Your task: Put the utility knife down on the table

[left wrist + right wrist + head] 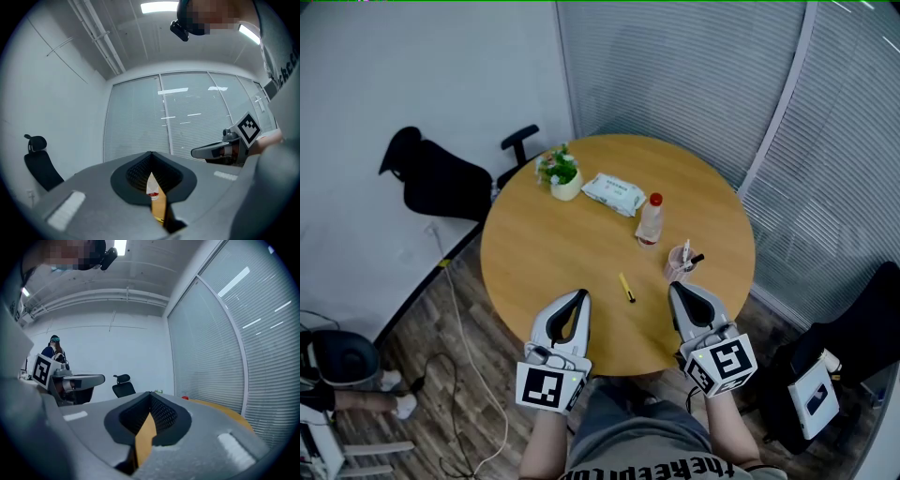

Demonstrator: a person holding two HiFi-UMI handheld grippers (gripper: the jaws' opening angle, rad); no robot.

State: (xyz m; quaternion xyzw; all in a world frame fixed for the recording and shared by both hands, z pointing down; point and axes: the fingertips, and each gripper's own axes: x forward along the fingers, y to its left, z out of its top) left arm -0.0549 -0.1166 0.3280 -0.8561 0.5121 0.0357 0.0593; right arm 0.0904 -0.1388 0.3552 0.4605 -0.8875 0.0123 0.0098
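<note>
A yellow utility knife (626, 288) lies on the round wooden table (553, 253) near its front edge, between my two grippers and touching neither. My left gripper (580, 295) hovers over the table edge to the knife's left, jaws together with nothing held. My right gripper (676, 289) sits to the knife's right, also shut and empty. In the left gripper view the left gripper (151, 161) shows pads meeting, with a thin slit onto the table. In the right gripper view the right gripper (150, 400) looks the same.
On the table's far half stand a small potted plant (560, 173), a pack of wipes (614, 192), a red-capped bottle (651, 218) and a pink pen cup (680, 263). A black office chair (441, 183) stands at the left. Cables (464, 356) trail on the floor.
</note>
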